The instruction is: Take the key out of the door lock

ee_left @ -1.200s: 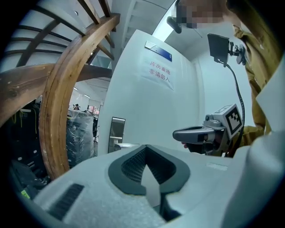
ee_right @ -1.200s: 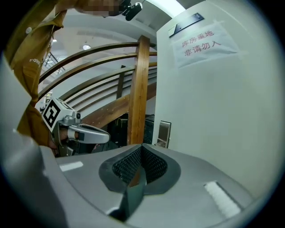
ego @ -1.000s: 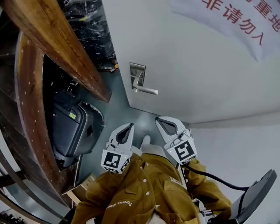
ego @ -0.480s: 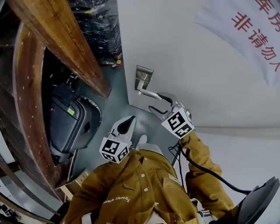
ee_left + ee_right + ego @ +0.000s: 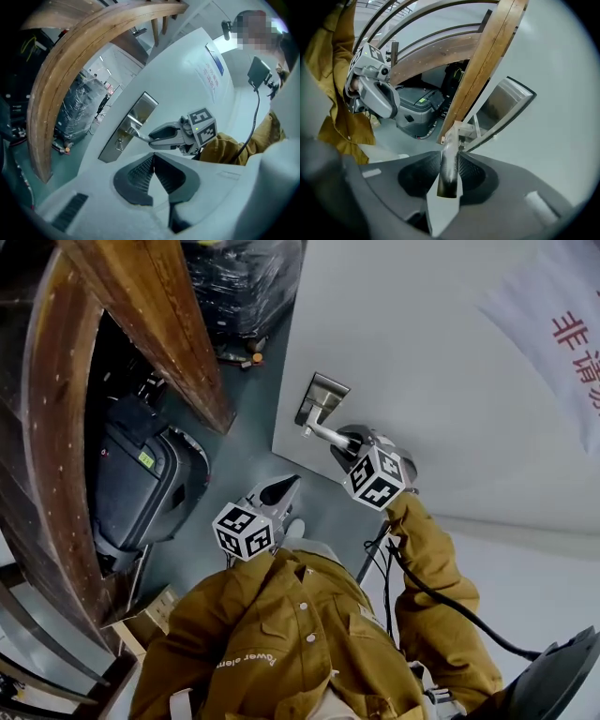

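Note:
A silver lever handle (image 5: pixel 323 434) sticks out from a metal lock plate (image 5: pixel 322 397) on the white door. My right gripper (image 5: pixel 345 442) is at the lever's free end, its jaws closing, and the lever (image 5: pixel 450 154) lies between the ribbed pads, touching both. In the left gripper view a small metal piece (image 5: pixel 120 142), possibly the key, sits on the plate (image 5: pixel 136 115) below the lever. My left gripper (image 5: pixel 289 486) hangs shut and empty in front of the person's chest, well short of the door.
A curved wooden beam (image 5: pixel 56 427) and a straight one (image 5: pixel 159 324) stand left of the door. Behind them are a dark grey machine (image 5: pixel 141 488) and plastic-wrapped goods (image 5: pixel 239 287). A red-lettered sign (image 5: pixel 572 334) hangs on the door. A cardboard box (image 5: pixel 150 610) lies on the floor.
My right gripper rose from the chest to the door handle, opened wide and came in around the lever. The left gripper stayed shut and barely moved.

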The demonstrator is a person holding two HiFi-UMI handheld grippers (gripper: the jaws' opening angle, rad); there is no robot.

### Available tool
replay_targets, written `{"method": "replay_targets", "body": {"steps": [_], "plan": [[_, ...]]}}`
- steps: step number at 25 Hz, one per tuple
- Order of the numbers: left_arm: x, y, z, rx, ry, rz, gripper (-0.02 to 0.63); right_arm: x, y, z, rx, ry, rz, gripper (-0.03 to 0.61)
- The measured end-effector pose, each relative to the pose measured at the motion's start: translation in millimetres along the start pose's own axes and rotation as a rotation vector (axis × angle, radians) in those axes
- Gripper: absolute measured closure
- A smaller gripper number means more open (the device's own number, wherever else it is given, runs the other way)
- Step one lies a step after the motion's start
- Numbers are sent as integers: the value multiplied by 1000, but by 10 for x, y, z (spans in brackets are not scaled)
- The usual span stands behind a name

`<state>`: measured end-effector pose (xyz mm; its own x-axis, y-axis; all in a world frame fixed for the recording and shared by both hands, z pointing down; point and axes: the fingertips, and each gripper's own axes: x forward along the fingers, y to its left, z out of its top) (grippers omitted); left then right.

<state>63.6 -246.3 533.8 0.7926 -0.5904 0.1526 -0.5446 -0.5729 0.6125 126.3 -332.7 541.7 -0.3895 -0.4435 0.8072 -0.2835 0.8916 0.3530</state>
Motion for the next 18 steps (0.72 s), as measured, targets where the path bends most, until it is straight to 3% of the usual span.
{"method": "replay_targets", "body": {"steps": [1, 2, 4, 8, 11, 15, 18], "plan": [[38, 34, -35, -26, 5, -12, 583, -2, 0, 1, 5, -1, 9, 457], [86, 91, -78, -56, 10, -18, 509, -2, -1, 3, 9, -1, 15, 457], [207, 298, -154, -148, -8, -10, 472, 5, -2, 5, 10, 5, 18, 459], [582, 800, -76, -482, -172, -44, 437, 11, 0, 8, 15, 19, 19, 460], [868, 948, 96, -649, -255, -100, 393, 13, 1, 20, 20, 23, 12, 460], [1013, 1073, 155, -749, -306, -98, 412, 12, 21, 11, 24, 29, 3, 460], [994, 1148, 198, -716, -326, -73, 472, 9, 12, 16, 24, 33, -2, 460]]}}
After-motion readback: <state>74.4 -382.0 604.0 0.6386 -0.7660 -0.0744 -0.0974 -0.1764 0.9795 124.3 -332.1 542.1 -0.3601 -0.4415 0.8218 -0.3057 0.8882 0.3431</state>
